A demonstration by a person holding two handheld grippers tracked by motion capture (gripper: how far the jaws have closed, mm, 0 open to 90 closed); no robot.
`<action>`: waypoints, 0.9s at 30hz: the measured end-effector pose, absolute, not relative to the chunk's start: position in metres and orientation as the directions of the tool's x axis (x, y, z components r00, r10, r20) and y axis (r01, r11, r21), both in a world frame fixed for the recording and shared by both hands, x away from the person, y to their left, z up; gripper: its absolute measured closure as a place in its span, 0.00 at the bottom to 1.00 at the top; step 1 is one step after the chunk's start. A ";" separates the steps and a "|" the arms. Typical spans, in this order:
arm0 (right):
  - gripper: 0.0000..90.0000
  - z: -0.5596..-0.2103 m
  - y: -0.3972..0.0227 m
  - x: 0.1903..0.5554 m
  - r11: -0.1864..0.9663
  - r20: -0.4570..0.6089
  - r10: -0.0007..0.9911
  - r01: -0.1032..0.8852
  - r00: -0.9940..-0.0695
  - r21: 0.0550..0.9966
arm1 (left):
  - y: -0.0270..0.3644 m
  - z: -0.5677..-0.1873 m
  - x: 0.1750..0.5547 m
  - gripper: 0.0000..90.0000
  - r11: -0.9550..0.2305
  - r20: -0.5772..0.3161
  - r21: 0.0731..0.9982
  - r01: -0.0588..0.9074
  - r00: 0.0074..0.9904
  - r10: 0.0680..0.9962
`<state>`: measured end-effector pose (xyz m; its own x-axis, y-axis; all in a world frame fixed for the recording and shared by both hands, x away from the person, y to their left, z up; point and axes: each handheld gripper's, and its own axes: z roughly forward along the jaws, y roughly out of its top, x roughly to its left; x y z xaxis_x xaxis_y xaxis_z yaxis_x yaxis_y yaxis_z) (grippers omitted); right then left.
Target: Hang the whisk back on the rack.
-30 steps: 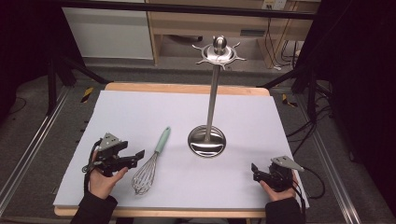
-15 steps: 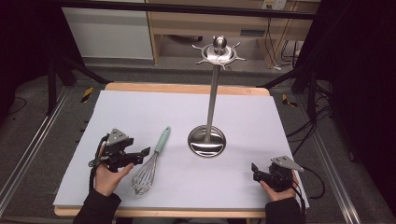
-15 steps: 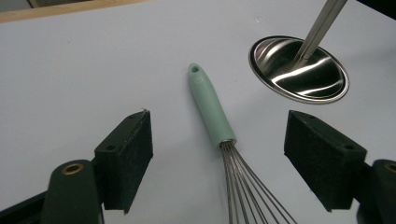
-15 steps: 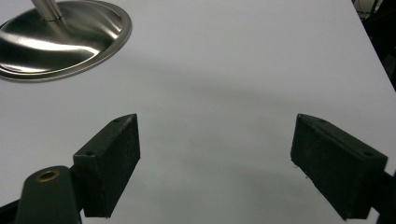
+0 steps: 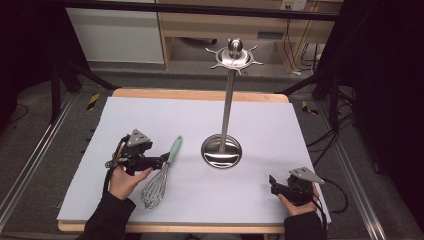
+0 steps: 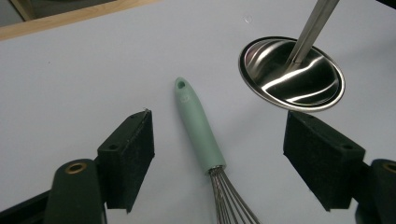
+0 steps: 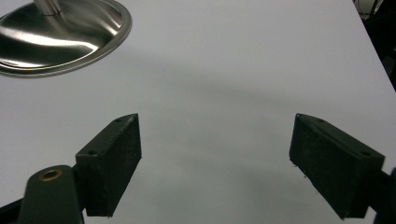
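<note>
1. My left gripper [image 5: 162,160] sits at the near left of the table [image 5: 280,125], its jaws spread wide and released. In the left gripper view the left gripper [image 6: 219,154] frames the whisk [image 6: 205,154] between the pads, but neither pad touches it.

2. The whisk [image 5: 161,172] lies flat on the table, left of centre. Its mint-green handle [image 5: 174,149] points away toward the far side, and its wire head [image 5: 152,191] lies toward the near edge, just beside my left hand [image 5: 125,181]. Nothing lifts it off the surface.

3. The steel stand [image 5: 229,100] is upright at mid-table, to the right of the whisk and apart from it. Its round base [image 5: 221,151] rests flat; the ring of hooks [image 5: 234,56] at the top carries nothing that I can see.

4. My right gripper [image 5: 272,182] rests at the near right, well apart from whisk and stand. In the right gripper view the right gripper [image 7: 215,158] has its jaws apart with bare table between them; they have just been closing a little, on nothing.

5. Assessment of progress: the work looks to be at its opening stage. The approach to the whisk handle is made, the grasp is not.

6. Outstanding, in my judgement: close on the handle, raise the whisk, carry it to the stand and hang it by the hole in the handle end [image 6: 180,85] on a hook.

7. Nothing completed is on record beyond the left gripper's alignment over the handle.
</note>
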<state>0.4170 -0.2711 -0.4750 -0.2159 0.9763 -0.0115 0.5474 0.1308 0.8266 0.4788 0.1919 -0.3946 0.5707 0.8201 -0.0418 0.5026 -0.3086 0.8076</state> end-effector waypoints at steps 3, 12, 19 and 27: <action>0.19 -0.476 -0.271 0.417 0.134 -0.013 0.976 0.550 -0.219 0.824 | 0.186 -0.391 0.484 0.27 -0.325 -0.038 0.800 0.505 0.583 0.812; 0.19 -0.476 -0.270 0.417 0.141 -0.015 0.974 0.550 -0.227 0.823 | 0.178 -0.387 0.492 0.29 -0.358 -0.016 0.788 0.501 0.598 0.801; 0.19 -0.477 -0.270 0.419 0.148 -0.020 0.973 0.551 -0.231 0.821 | 0.165 -0.389 0.500 0.28 -0.449 0.034 0.725 0.523 0.624 0.781; 0.19 -0.476 -0.269 0.418 0.152 -0.022 0.972 0.552 -0.235 0.820 | 0.161 -0.394 0.505 0.28 -0.474 0.046 0.681 0.559 0.613 0.789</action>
